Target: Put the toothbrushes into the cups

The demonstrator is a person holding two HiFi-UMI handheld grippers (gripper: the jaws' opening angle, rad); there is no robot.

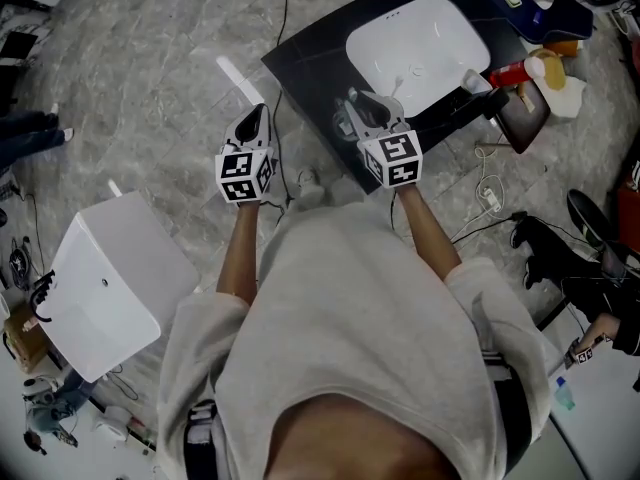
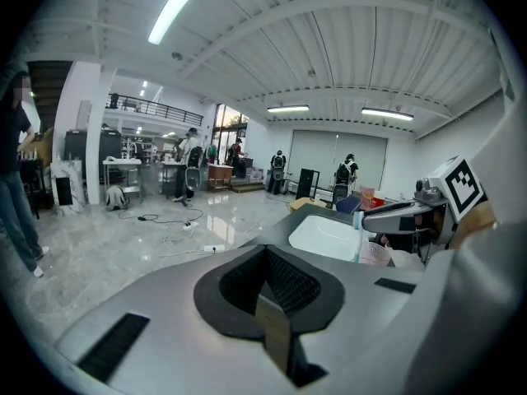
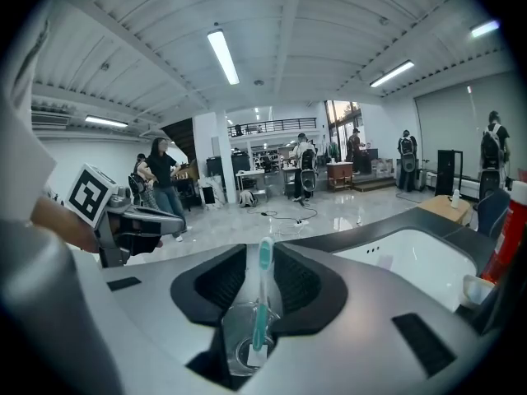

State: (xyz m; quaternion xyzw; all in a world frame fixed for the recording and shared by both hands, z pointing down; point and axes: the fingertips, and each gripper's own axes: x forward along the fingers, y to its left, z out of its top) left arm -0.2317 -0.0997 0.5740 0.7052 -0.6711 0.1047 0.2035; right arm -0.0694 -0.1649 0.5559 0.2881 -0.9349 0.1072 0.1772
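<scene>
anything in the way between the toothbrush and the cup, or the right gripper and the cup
Nothing visible. The teal toothbrush already stands inside the clear cup, and the right gripper holds that cup between its jaws.

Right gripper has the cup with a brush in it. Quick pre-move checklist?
1. Brush seated: ok. The teal toothbrush stands inside the clear cup, head up.
2. Grip on cup: ok. The right gripper has its jaws closed on the cup.
3. Other hand free: ok. The left gripper has its jaws together with nothing between them.
4. Cup over a surface: ok. The right gripper is above the black counter, beside the sink.
5. Cup base resting on the counter: cannot tell.
6. Second toothbrush or cup located: cannot tell. None shows clearly in any view.
</scene>
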